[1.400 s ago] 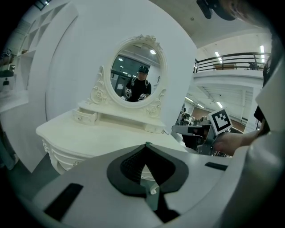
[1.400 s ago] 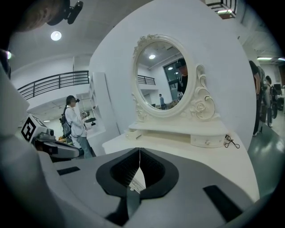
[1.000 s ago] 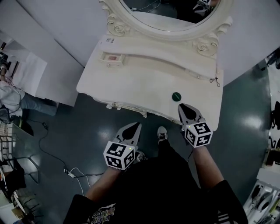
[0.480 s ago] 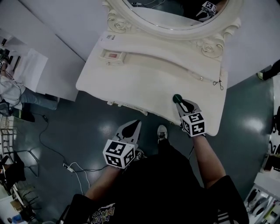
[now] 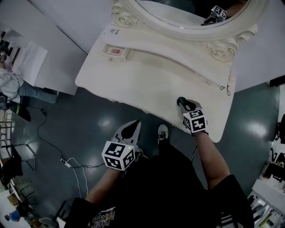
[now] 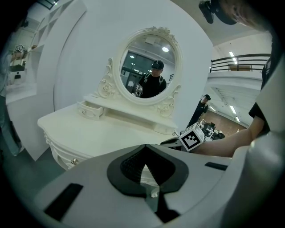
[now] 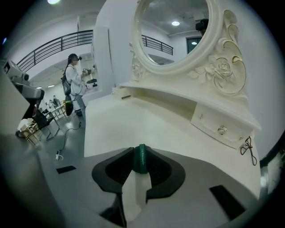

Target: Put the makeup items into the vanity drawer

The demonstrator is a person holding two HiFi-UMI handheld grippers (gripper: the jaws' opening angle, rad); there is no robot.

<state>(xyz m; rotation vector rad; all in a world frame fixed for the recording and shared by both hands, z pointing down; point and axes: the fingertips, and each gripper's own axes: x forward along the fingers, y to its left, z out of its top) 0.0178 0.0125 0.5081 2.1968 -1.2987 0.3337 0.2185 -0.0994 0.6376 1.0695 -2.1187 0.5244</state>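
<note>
A small dark green makeup tube (image 5: 180,101) stands near the front right edge of the white vanity top (image 5: 133,82). My right gripper (image 5: 184,104) is shut on it; in the right gripper view the green tube (image 7: 141,159) sits upright, pinched between the tips of my right gripper (image 7: 141,167). My left gripper (image 5: 131,127) hangs shut and empty below the vanity's front edge, over the floor. In its own view the left gripper (image 6: 144,153) points at the vanity (image 6: 89,133). A small upper drawer (image 5: 115,51) at the far left stands open with a pink item inside.
An oval mirror (image 5: 191,13) rises behind the top. The right upper drawer (image 7: 220,129) is closed, and a black clip (image 5: 228,89) hangs at its end. White partition walls stand at the left, cables (image 5: 67,162) lie on the floor, and a person (image 7: 73,78) stands far off.
My right gripper has moved forward over the vanity's front edge onto the green tube and closed round it. The left gripper has hardly moved.
</note>
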